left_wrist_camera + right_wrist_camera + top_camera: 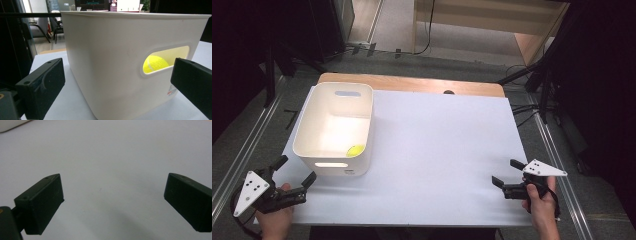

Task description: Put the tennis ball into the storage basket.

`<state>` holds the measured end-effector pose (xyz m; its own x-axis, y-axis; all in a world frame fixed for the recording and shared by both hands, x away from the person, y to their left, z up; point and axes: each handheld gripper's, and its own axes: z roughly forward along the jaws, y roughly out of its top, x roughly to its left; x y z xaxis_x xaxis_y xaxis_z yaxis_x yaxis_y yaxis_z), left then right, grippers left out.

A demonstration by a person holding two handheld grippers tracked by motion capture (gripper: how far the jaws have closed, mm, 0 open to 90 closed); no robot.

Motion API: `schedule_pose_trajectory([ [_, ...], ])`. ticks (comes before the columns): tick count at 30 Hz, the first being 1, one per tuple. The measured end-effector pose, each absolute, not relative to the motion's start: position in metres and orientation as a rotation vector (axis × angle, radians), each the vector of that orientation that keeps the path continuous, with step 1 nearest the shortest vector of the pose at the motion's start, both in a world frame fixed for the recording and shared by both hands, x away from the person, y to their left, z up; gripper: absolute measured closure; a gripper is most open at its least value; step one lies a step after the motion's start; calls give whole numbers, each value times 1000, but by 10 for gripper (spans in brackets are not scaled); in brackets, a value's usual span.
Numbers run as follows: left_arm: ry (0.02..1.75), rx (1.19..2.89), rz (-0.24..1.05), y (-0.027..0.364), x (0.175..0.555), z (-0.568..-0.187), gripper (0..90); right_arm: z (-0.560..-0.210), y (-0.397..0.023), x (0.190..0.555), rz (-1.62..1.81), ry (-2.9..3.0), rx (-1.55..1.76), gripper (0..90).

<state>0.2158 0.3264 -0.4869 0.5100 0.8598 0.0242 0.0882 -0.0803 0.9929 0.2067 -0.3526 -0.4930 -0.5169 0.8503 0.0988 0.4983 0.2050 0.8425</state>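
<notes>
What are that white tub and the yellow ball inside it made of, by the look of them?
The white tub looks like moulded plastic: smooth satin walls, rounded corners, a cut-out handle slot. The yellow ball looks like a felt-covered tennis ball, given its fuzzy surface and pale curved seam, though little of it shows.

Smooth plastic bin (pixel 312 131), fuzzy ball (pixel 154 63)

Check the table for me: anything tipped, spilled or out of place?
Nothing stands out. The white bin sits upright at the table's left side with the yellow ball inside, near its front wall. The left gripper and right gripper are both open and hold nothing.
</notes>
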Motion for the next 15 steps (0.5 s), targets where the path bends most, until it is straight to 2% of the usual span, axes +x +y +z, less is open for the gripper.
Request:
schedule_pose_trajectory([
  [15, 845, 1547, 794, 325, 216, -487, 0, -503, -368, 190, 1301, 1925, 1275, 13],
])
